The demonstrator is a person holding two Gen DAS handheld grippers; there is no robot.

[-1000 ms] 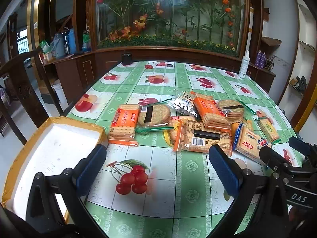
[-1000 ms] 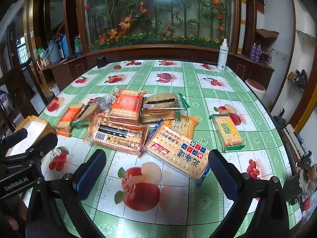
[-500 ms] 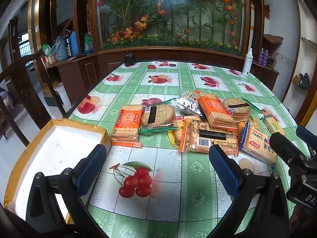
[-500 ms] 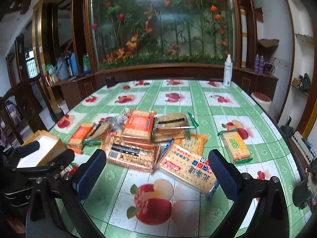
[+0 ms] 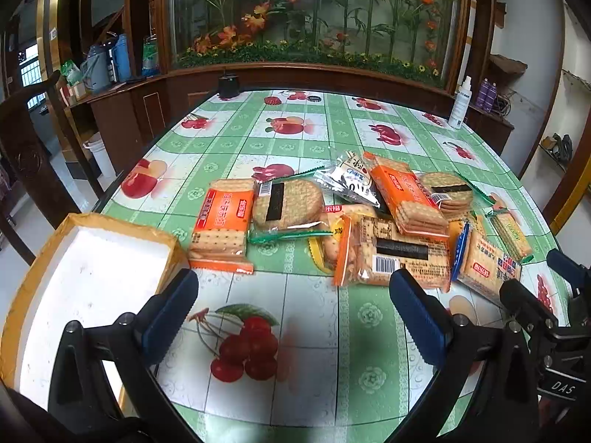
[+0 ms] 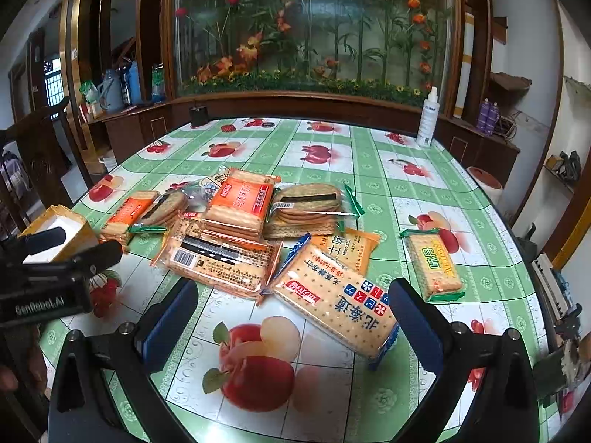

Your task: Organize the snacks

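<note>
left gripper (image 5: pixel 293 313): fingers spread wide, nothing held
right gripper (image 6: pixel 293 313): same, hovering empty
snacks: plastic-wrapped cracker packs (image 5: pixel 400 254) piled on green fruit-print desk (image 5: pixel 314 347)

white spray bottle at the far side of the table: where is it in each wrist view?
Left wrist: white spray bottle stands upper right, at the table's far right edge.
Right wrist: white spray bottle stands upper right of centre, same far edge.
Shared landmark: the two purple bottles on the ledge just right of it in both views.
</note>
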